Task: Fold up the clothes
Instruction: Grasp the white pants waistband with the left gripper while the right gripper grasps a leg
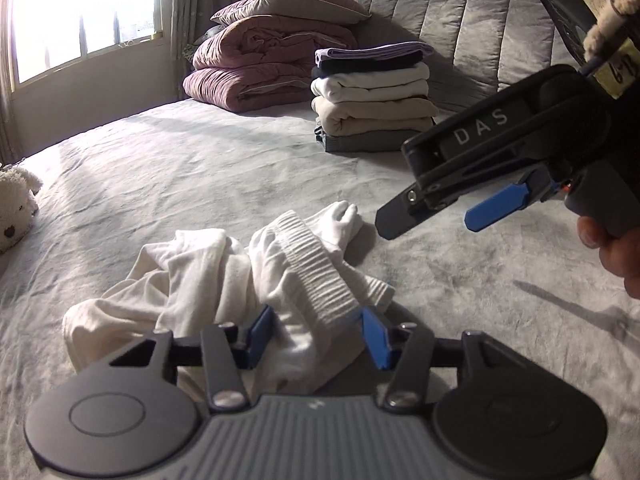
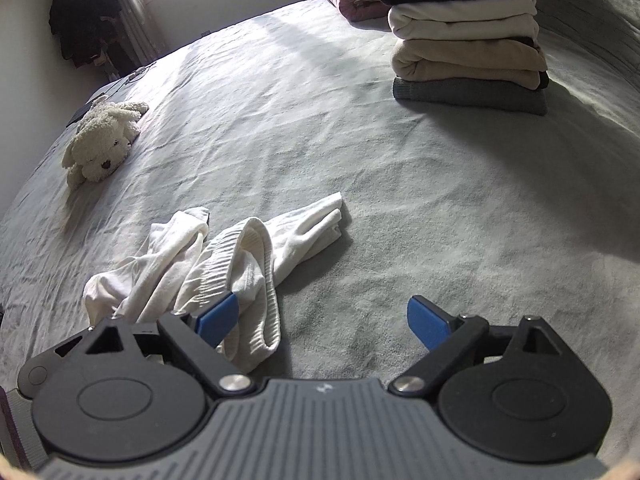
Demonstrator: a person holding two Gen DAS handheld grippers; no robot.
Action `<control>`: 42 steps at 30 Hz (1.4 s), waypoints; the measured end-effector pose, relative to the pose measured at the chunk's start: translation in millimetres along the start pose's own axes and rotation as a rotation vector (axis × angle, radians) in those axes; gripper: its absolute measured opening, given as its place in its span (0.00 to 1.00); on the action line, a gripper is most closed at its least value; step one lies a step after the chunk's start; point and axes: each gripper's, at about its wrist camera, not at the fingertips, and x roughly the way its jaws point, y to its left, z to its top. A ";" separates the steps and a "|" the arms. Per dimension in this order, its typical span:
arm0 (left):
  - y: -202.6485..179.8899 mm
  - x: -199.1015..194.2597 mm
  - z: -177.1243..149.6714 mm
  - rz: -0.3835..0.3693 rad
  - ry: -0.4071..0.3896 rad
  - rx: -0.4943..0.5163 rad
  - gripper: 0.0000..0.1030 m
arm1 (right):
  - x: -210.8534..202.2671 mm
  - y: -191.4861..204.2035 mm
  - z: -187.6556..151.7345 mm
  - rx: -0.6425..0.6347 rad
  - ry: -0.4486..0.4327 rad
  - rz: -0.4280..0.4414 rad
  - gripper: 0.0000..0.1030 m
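Left gripper (image 1: pixel 316 334) is held low over the bed (image 1: pixel 200 168), pads spread apart, with the ribbed waistband of the white garment (image 1: pixel 224 280) lying between them; no clamp on the cloth is seen, so it is read as released. Right gripper (image 2: pixel 324 320) is held low too, jaws wide apart, nothing between them but bedsheet; its left pad sits just beside or over the waistband edge, contact cannot be told. In the left wrist view the right gripper (image 1: pixel 440 208) is seen from the side, raised above the bed and tilted down toward the garment, gripped by a hand (image 1: pixel 612 248) at the frame's right edge.

The white garment (image 2: pixel 224 256) lies crumpled and twisted on the bed's near part, one end stretched out toward the far right.

A stack of folded clothes (image 2: pixel 468 36) stands well apart at the far side, grey at the bottom, beige and white above, dark and lilac on top. A folded pink duvet (image 1: pixel 264 64) with a pillow on it is beside the stack. A plush dog (image 2: pixel 100 144) lies far left on the bed. The sheet between garment and stack is bare.
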 end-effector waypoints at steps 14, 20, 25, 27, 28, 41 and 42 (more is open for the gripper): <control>27.9 -12.3 4.8 -0.013 -0.010 -0.129 0.11 | 25.3 2.5 -12.7 0.063 0.079 0.110 0.65; 16.8 -14.9 5.3 -0.074 -0.051 -0.065 0.38 | 30.0 2.1 -12.2 0.051 0.079 0.143 0.12; 5.8 -9.6 0.1 -0.118 -0.055 -0.020 0.48 | 27.3 -4.1 -13.9 0.083 0.093 0.172 0.11; 1.4 -5.0 -3.2 -0.092 -0.042 0.014 0.49 | 24.3 -6.6 -15.7 0.091 0.093 0.172 0.21; 0.0 -2.4 -5.6 -0.069 -0.037 0.033 0.49 | 22.7 -7.8 -16.6 0.096 0.093 0.173 0.22; 27.3 -1.2 -4.7 0.015 -0.021 -0.116 0.18 | 24.0 1.5 -22.7 0.081 0.064 0.200 0.48; 31.5 -3.9 -4.1 0.004 -0.023 -0.151 0.16 | 25.4 4.3 -23.7 0.073 0.060 0.203 0.48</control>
